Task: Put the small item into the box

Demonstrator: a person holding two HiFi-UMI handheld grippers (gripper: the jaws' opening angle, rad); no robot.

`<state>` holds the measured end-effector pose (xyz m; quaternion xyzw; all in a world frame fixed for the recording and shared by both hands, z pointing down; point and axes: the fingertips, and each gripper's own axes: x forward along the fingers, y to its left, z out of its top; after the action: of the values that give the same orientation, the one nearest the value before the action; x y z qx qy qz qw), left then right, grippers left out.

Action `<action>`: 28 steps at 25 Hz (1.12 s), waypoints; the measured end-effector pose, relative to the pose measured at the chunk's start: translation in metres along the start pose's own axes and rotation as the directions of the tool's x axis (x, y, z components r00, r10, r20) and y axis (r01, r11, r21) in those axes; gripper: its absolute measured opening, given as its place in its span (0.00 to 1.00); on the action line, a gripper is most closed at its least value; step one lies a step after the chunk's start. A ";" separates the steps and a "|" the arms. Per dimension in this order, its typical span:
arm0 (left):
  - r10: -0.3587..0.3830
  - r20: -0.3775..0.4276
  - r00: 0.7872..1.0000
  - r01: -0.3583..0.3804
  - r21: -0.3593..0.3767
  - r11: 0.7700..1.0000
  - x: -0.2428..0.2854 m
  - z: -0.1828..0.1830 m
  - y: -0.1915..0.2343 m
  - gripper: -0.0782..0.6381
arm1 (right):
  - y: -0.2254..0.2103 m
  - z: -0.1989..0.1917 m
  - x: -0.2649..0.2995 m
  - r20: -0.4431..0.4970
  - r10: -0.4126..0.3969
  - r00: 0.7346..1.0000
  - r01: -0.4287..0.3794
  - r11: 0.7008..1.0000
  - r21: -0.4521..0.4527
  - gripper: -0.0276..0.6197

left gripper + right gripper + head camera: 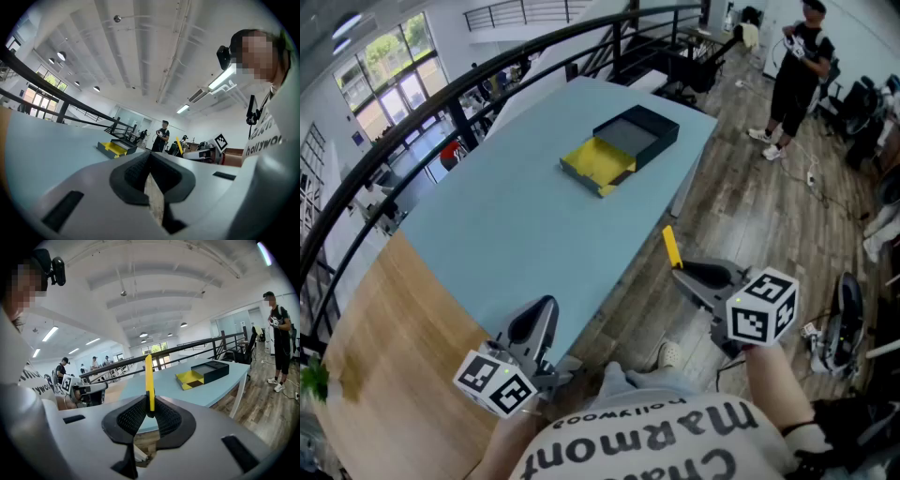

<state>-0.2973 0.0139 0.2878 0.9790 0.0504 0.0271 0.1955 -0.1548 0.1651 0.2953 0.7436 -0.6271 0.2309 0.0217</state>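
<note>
We see right tongs [677, 272] at lower right clamping yellow strip [672, 247], just past blue table [506, 234] edge. Left tongs [546, 305] at lower left closed, empty. Open box [623, 145] upper centre on table.

Shirt [661, 439] print, upside down: "Hollywood", partial "Marmon", "Cha".
</note>
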 end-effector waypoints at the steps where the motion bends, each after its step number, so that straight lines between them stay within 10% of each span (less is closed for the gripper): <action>1: -0.001 -0.001 1.000 0.001 0.000 1.000 0.000 0.000 0.001 0.11 | -0.001 -0.001 0.001 0.000 -0.001 1.000 0.001 1.000 -0.001 0.16; 28: 0.128 -0.019 0.992 -0.129 -0.027 0.991 0.122 0.026 0.063 0.11 | -0.121 0.049 0.096 -0.038 0.133 0.990 -0.129 0.987 0.092 0.16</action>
<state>-0.1690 -0.0411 0.2923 0.9771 -0.0114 0.0488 0.2068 -0.0145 0.0866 0.3182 0.6956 -0.6632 0.2760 -0.0130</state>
